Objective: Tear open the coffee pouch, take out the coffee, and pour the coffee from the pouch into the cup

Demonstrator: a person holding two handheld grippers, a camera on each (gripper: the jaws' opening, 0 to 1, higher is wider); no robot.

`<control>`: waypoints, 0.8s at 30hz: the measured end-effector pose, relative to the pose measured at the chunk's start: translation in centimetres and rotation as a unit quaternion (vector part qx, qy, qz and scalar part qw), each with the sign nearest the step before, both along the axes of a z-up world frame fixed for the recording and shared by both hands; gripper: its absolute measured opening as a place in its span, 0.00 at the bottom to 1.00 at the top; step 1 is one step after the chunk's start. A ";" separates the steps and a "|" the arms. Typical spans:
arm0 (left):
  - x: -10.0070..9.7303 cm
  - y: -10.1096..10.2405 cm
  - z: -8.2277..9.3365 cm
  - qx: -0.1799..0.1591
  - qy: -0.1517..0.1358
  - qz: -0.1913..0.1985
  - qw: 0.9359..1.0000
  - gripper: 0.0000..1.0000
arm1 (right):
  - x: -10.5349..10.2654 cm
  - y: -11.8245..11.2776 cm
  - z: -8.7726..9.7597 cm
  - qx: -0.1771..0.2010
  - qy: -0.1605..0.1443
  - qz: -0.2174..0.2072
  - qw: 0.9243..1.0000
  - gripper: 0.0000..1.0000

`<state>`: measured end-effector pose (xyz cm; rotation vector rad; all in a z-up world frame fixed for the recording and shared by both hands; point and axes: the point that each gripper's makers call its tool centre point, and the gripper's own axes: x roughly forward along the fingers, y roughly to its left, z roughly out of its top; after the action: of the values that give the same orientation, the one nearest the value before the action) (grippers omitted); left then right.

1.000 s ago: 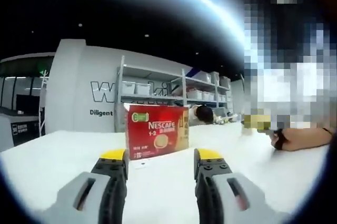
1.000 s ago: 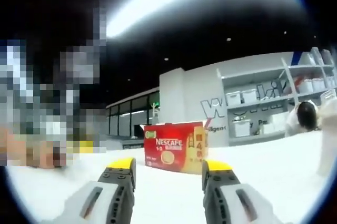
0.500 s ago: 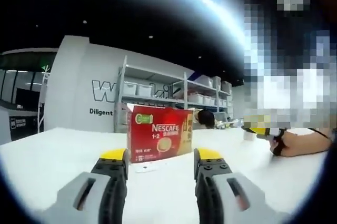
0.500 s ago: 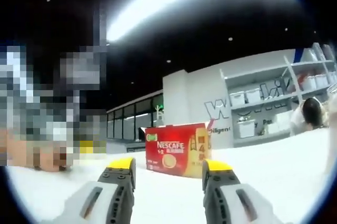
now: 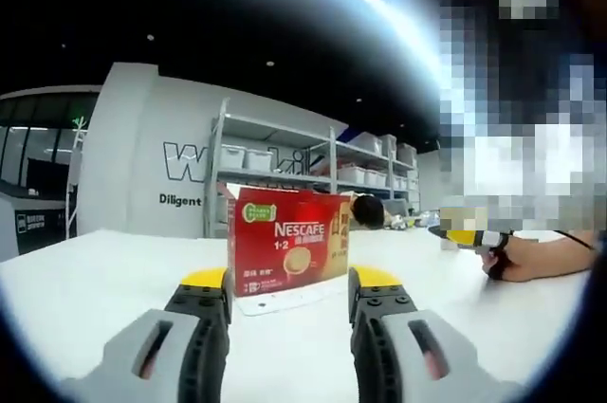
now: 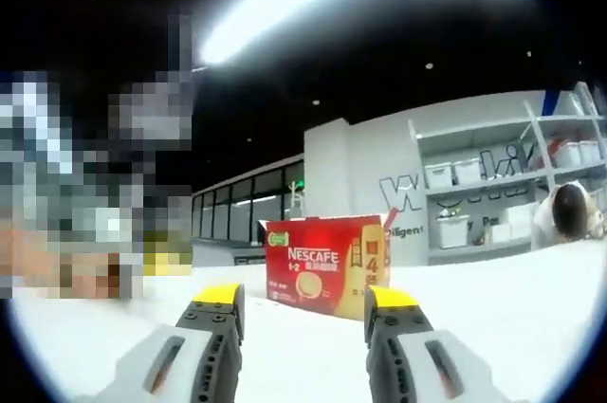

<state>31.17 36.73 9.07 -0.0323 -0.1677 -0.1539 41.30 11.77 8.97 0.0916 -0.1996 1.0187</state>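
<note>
A wide white table (image 5: 104, 280) stretches across a large room with a dark ceiling, grey walls and open metal shelving (image 5: 285, 161) stacked with pale storage bins. A red Nescafé box (image 5: 287, 240) stands upright near the middle of the tabletop, its printed face turned toward the left gripper view and a narrower yellow-marked side showing at its right; in the right gripper view the same box (image 6: 327, 264) stands with bare white surface on both sides. A small flat white slip (image 5: 285, 297) lies at the foot of the box. The left gripper (image 5: 289, 280) sits low over the table with its yellow-tipped jaws apart and nothing between them, the box beyond the tips and not touched. The right gripper (image 6: 303, 297) is likewise spread and empty, short of the box. Off to the right in the left gripper view, the person's forearm (image 5: 545, 256) rests on the table by a yellow-tipped tool. The table's far edge meets the shelving wall, with open surface all around the box.
</note>
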 end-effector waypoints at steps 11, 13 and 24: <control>0.9 0.7 -0.1 -0.012 0.004 0.003 1.000 0.50 | 0.3 -0.2 0.1 0.004 0.001 -0.007 1.000 0.51; 0.7 0.2 -0.1 -0.011 0.006 -0.002 1.000 0.50 | 0.3 -0.2 0.2 0.004 0.000 -0.007 1.000 0.51; 0.9 0.3 -0.3 -0.013 0.010 -0.009 1.000 0.50 | 0.9 -0.4 0.2 0.009 0.008 -0.006 1.000 0.50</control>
<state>32.05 37.02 8.78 -0.0615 -0.1490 -0.1701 42.23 11.35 9.17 0.1157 -0.1944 1.0043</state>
